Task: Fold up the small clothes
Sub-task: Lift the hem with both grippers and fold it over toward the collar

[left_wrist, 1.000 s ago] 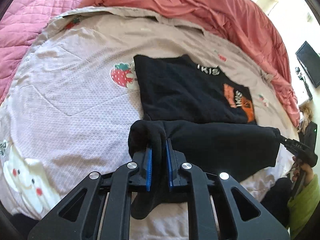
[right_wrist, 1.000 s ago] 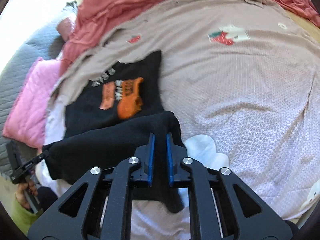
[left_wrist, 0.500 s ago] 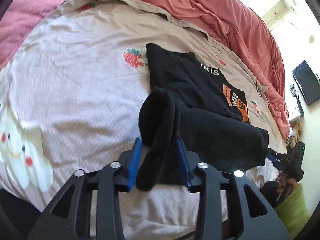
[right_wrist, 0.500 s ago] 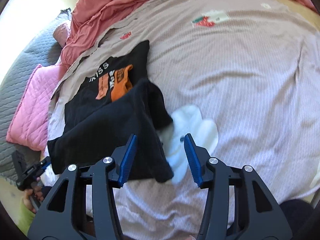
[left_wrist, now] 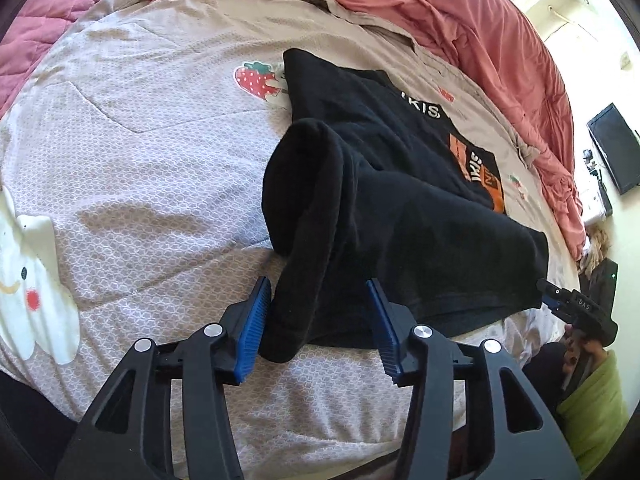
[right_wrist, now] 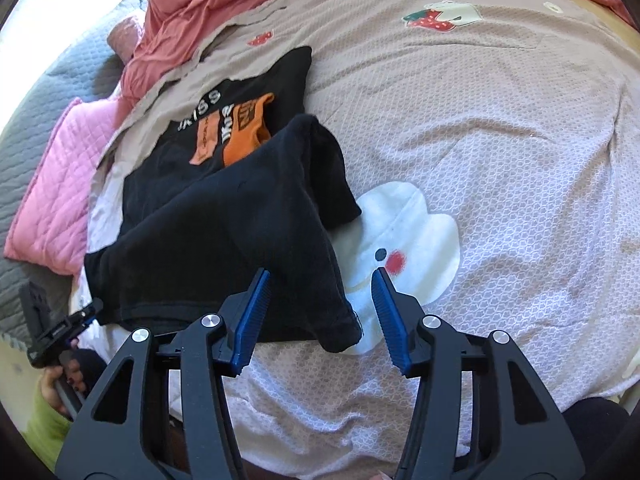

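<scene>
A black T-shirt (left_wrist: 400, 184) with an orange print (left_wrist: 480, 172) lies on the bed, its near half folded up over the printed part. My left gripper (left_wrist: 318, 282) is at the shirt's near left corner. Its jaws are opening, and a bunched fold of the black cloth lies loose between them, unpinched. In the right wrist view the same T-shirt (right_wrist: 208, 232) has its near right corner between the opening jaws of my right gripper (right_wrist: 320, 272), slack beside the left pad. Each view also shows the other gripper at the shirt's far corner: right gripper (left_wrist: 560, 304), left gripper (right_wrist: 80, 316).
The beige patterned quilt (left_wrist: 140, 160) carries a strawberry patch (left_wrist: 256, 78) and a white cloud patch (right_wrist: 412, 240). A coral duvet (left_wrist: 460, 20) is heaped at the back. A pink quilted pillow (right_wrist: 52, 184) lies on the left. A hand in a green sleeve (left_wrist: 592, 400) is in view.
Both grippers were shut on the shirt's lifted corners; both have opened and let go. The folded half has dropped onto the shirt, and both grippers have come lower.
</scene>
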Demonstrator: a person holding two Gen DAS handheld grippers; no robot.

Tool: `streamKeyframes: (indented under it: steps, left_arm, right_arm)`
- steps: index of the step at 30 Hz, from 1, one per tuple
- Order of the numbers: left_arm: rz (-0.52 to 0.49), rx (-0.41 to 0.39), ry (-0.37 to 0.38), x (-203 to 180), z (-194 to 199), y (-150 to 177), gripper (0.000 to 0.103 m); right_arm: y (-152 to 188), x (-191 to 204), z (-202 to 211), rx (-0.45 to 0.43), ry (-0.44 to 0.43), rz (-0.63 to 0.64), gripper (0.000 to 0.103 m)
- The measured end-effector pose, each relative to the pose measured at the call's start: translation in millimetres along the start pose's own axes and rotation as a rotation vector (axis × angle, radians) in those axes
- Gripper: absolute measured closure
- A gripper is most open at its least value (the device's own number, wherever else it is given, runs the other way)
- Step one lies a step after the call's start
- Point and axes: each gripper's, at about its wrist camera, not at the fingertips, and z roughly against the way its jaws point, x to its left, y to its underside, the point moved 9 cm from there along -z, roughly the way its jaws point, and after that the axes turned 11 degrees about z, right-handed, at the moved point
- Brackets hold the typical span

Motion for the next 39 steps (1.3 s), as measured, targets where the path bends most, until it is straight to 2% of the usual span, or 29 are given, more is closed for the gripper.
streamKeyframes:
  steps: [2,3,4,5,7,9,14,18,23,27,32,35,39]
  left_arm:
    - [-0.008,0.003,-0.01,-0.2,-1.7,-0.2,0.058]
    - [-0.012,0.005,-0.018,-0.5,-2.6,-0.1,0.067]
    - [-0.014,0.008,-0.021,-0.5,-3.4,0.3,0.084]
    - [-0.018,0.012,-0.021,-1.1,-3.3,1.2,0.09]
    - [-0.025,0.006,-0.019,-3.7,-1.7,0.8,0.092]
    - [-0.039,-0.002,-0.019,-6.6,2.1,0.1,0.094]
    - [-0.037,-0.053,0.026,-17.0,20.4,-11.7,0.095]
    - [0.012,-0.076,0.096,-24.4,30.9,-32.2,0.095]
    - [0.054,-0.107,0.09,-33.0,28.5,-66.4,0.095]
    - [0.086,-0.129,0.077,-39.8,23.1,-94.6,0.095]
    - [0.148,-0.151,0.057,-43.1,12.5,-134.0,0.095]
    - [0.2,-0.15,0.053,-41.0,1.6,-155.1,0.095]
    - [0.219,-0.149,0.018,-37.0,-19.8,-173.1,0.095]
  right_arm:
    - [1.4,2.5,-2.5,0.013,0.002,0.015,0.059]
    - [2.7,4.9,-4.9,0.023,-0.002,0.024,0.059]
    - [3.9,7.2,-7.4,0.035,-0.009,0.033,0.059]
    - [5.0,8.2,-8.8,0.042,-0.012,0.038,0.059]
    - [7.9,9.9,-12.5,0.064,-0.003,0.051,0.066]
    - [9.3,12.0,-14.0,0.073,-0.008,0.06,0.087]
    - [2.6,20.2,-1.5,0.015,-0.055,0.073,0.097]
    - [-20.5,25.9,15.4,-0.103,-0.168,0.059,0.098]
    - [-60.9,22.0,17.6,-0.192,-0.238,0.028,0.098]
    - [-98.7,28.7,15.8,-0.251,-0.251,0.063,0.098]
    - [-145.8,24.9,2.2,-0.296,-0.22,0.091,0.098]
    - [-168.8,13.3,-8.9,-0.323,-0.218,0.055,0.098]
    - [-181.7,-8.8,-28.3,-0.342,-0.2,0.002,0.098]
